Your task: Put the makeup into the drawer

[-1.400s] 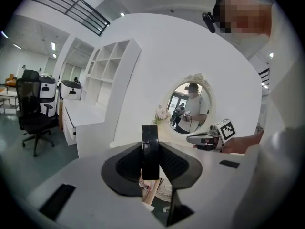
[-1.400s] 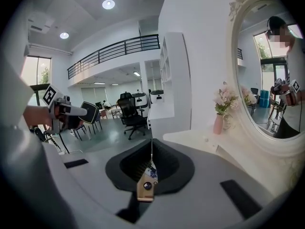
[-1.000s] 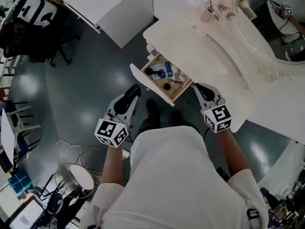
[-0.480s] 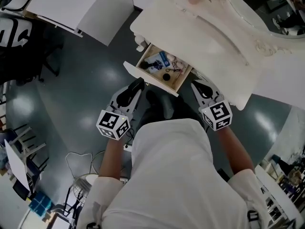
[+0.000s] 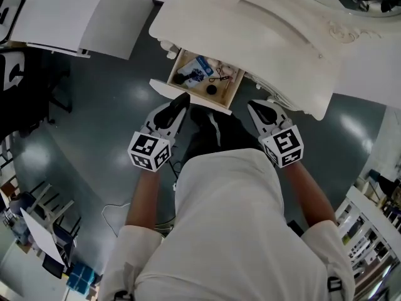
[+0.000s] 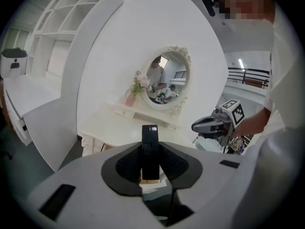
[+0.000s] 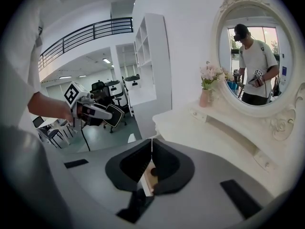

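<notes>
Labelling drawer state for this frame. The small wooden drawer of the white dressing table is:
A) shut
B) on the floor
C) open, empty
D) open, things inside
D: the small wooden drawer is pulled out, with a blue packet and a small black round item lying inside.

View swung: dresser [image 5: 263, 36], open drawer [image 5: 164, 86] now higher in frame.

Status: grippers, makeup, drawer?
Left hand-held gripper shut on black makeup item. Right hand-held gripper shut, empty. Drawer open, nothing seen blocking it.
</notes>
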